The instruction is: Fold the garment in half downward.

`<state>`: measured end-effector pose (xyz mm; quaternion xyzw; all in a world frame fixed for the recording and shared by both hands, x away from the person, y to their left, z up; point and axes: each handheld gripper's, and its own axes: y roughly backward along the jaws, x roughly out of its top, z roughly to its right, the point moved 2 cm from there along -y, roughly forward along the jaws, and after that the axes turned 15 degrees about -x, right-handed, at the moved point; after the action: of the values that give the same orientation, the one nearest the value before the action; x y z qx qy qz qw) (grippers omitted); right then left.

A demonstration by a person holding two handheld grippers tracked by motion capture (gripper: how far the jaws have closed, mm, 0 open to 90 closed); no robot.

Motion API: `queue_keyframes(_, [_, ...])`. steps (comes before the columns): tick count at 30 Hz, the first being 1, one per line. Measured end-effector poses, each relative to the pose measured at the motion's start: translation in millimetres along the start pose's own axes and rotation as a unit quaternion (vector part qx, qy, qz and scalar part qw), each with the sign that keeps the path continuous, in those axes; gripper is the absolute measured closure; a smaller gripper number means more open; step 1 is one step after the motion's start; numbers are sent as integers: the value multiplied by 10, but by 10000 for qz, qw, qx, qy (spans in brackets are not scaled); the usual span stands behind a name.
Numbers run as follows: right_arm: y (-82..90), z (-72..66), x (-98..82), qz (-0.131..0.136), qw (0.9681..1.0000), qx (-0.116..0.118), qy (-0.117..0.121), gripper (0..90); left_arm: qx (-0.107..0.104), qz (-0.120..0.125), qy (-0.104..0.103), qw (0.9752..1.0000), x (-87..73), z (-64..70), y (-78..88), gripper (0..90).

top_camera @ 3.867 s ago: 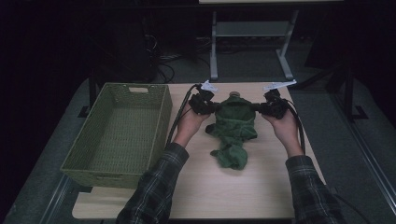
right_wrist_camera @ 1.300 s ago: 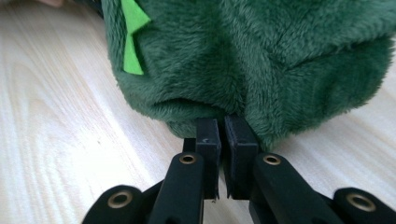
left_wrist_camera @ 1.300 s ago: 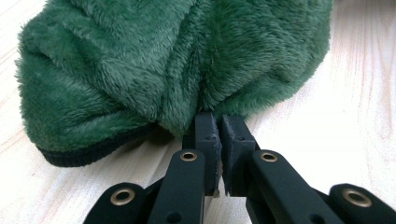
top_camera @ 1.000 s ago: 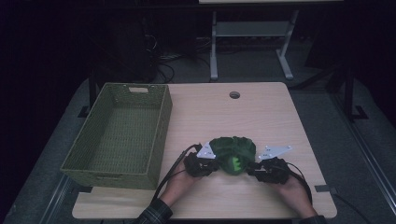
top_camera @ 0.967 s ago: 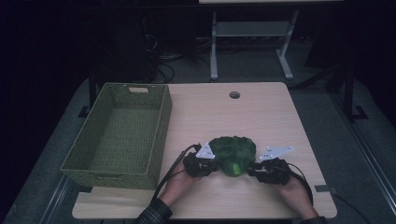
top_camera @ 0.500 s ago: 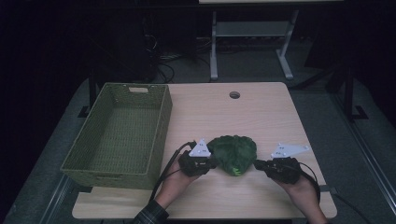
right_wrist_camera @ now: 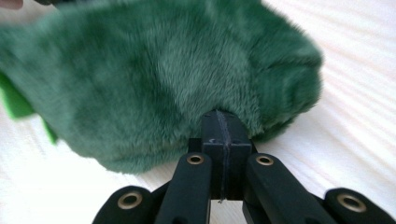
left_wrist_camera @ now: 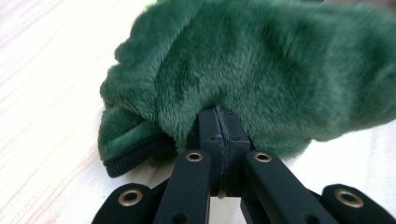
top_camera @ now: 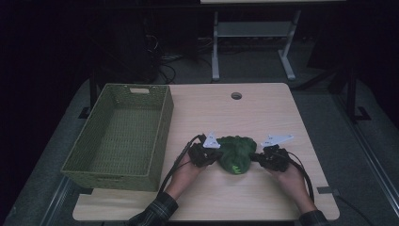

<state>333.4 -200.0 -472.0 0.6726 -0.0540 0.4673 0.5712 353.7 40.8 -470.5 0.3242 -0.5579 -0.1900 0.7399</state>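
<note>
1. In the high view, a bundled green fleece garment (top_camera: 236, 154) is lying on the wooden table (top_camera: 263, 117), in the lower middle of the frame, a little right of centre.
2. The left gripper (top_camera: 212, 155) is sitting at the garment's left edge, and the right gripper (top_camera: 260, 159) at its right edge — the two are facing each other across the bundle.
3. The left gripper's jaws have just been closing; in the left gripper view they are meeting flush, the seam between them a thin line, with their tips buried in the fleece (left_wrist_camera: 252, 70). They are pinching a fold of the garment.
4. The right gripper's jaws have also just been closing; in the right gripper view they are pressed together the same way, their tips pushing into the green pile (right_wrist_camera: 163, 79) and nipping its edge.
5. A dark ribbed hem (left_wrist_camera: 135, 156) is showing at the lower left of the left gripper view, curling under the fleece beside the jaws.
6. A brighter green strip (right_wrist_camera: 16, 100) is peeking out at the left edge of the right gripper view.
7. A woven green basket (top_camera: 162, 136) is standing at the left of the high view — apart from the garment, its near corner close to the left forearm.
8. Plaid sleeves (top_camera: 155, 213) are entering from the bottom edge.
</note>
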Motion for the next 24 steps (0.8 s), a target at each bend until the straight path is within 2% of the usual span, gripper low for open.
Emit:
queue_keyframes(6, [-117,-61,0,-129,9999,14,109,899,-36,-106,-6,9999,-46,-32,-117,897])
queue_keyframes(8, [-135,-66,-16,-137,9999,46,51,900,-50,-89,4,9999,-47,-39,-116,897])
queue_keyframes(12, [-117,-59,-16,-138,9999,17,94,899,-65,-75,-11,9999,-47,-36,-83,897])
queue_keyframes(19, [125,61,27,205,9997,-43,-96,899,-149,138,-9,9998,3,9,96,888])
queue_keyframes(22, [241,150,78,398,9990,-137,-149,899,-232,231,8,9995,22,52,169,886])
queue_keyframes(24, [291,229,117,503,9982,-179,-273,899,-288,279,15,9992,18,107,218,886])
